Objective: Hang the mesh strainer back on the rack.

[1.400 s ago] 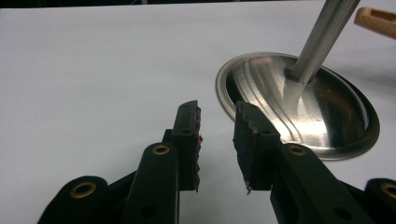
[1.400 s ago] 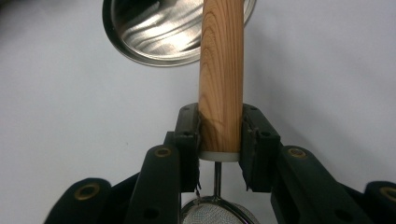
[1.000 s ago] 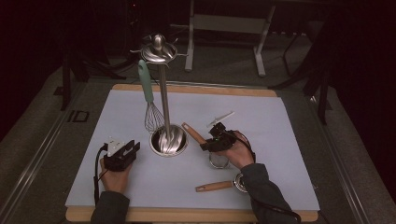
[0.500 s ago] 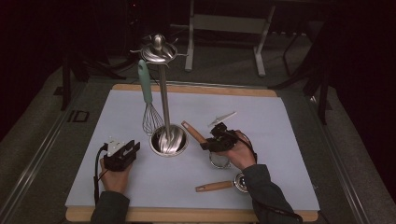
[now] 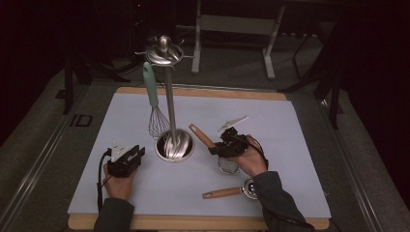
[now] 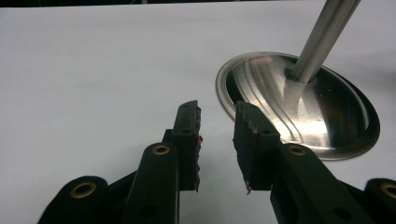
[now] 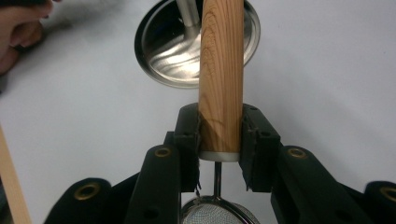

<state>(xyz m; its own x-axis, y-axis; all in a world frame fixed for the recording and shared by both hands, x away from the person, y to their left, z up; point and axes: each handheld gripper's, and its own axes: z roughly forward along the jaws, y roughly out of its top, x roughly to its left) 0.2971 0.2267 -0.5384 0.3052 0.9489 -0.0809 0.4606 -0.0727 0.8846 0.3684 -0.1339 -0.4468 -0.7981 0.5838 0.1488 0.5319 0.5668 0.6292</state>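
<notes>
Wooden-handled round mesh strainer (image 7: 221,74) sits pinched in the right tool (image 7: 220,140); left tool (image 6: 216,140) spread, near the surface's front-left corner.

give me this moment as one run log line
right gripper: shut on strainer wooden handle | left gripper: open, empty, beside stand base | whisk: hanging on stand

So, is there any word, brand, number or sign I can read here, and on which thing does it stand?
"ID": this is how the dark mark on the grey floor left of the white mat seems to read; it is small and uncertain.
Nothing readable on the utensil stand or the strainer's wooden handle.
</notes>
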